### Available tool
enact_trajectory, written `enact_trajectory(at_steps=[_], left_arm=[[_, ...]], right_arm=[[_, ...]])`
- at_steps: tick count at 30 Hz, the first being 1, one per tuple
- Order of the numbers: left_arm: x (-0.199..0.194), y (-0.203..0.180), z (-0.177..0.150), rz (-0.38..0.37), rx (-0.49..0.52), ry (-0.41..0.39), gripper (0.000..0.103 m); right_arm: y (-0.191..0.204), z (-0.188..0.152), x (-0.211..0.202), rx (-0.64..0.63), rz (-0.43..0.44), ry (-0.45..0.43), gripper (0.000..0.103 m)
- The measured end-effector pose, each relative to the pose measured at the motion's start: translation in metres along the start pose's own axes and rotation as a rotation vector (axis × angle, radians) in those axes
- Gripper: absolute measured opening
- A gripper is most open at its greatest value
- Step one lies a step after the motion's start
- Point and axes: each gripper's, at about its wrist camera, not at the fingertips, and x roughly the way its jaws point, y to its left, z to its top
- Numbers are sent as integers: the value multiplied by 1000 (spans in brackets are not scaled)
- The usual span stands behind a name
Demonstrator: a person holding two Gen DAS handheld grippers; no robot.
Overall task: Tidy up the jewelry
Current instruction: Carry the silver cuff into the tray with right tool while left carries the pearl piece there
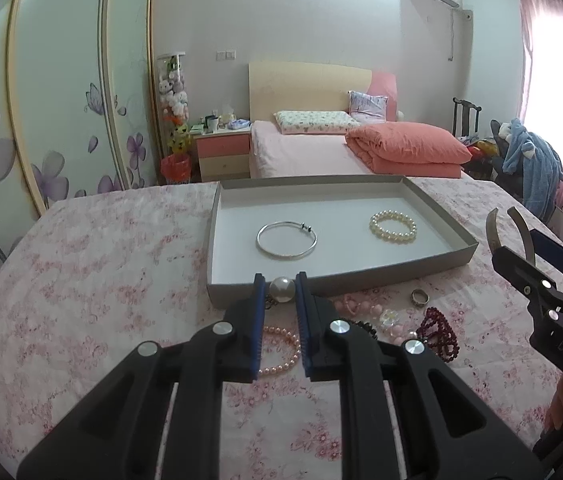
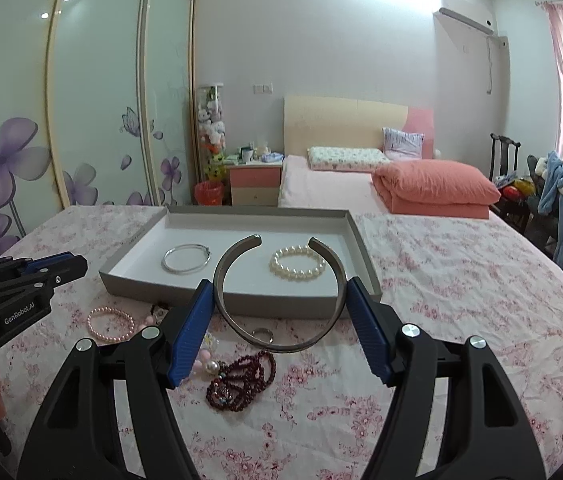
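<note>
Two pieces boxed, two more lifted, a small heap left to sort

In the shallow grey cardboard tray (image 2: 361, 256) lie a thin silver bangle (image 2: 185, 258) and a cream pearl bracelet (image 2: 297, 262). The left tongs (image 1: 281, 292), narrow, pinch a glossy pearl bead (image 1: 282, 289); the right tongs (image 2: 279, 300), wide, hold a smooth open metal cuff (image 2: 277, 344). A pink pearl bracelet (image 2: 110, 323), dark red beads (image 2: 241, 380) and a ring (image 2: 262, 335) wait on the floral-clothed surface (image 2: 461, 300).

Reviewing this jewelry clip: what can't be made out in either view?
- Left wrist view: what hangs below the large pearl is hidden behind the left gripper fingers.
- Right wrist view: small ring, detail too small, partly behind the open cuff bangle.
- Pink bead cluster: piece count unclear.
</note>
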Motion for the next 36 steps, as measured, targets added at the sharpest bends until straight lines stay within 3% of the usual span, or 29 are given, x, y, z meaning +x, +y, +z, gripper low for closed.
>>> enact_trajectory(at_steps=[12,21,27,36], left_arm=[[11,-3,21,16,7,-45,16],[55,-5,45,36,16,-23,16],[94,-2,54,37,14,27,16],[143,2,51,11,-13,139,16]], right_arm=[[-5,22,7,12,-17,-81,68],[-6,36,44,-2,-35,-74,68],[-10,43,82,30,-35,-12,68],[-16,38,133,79,6,166,68]])
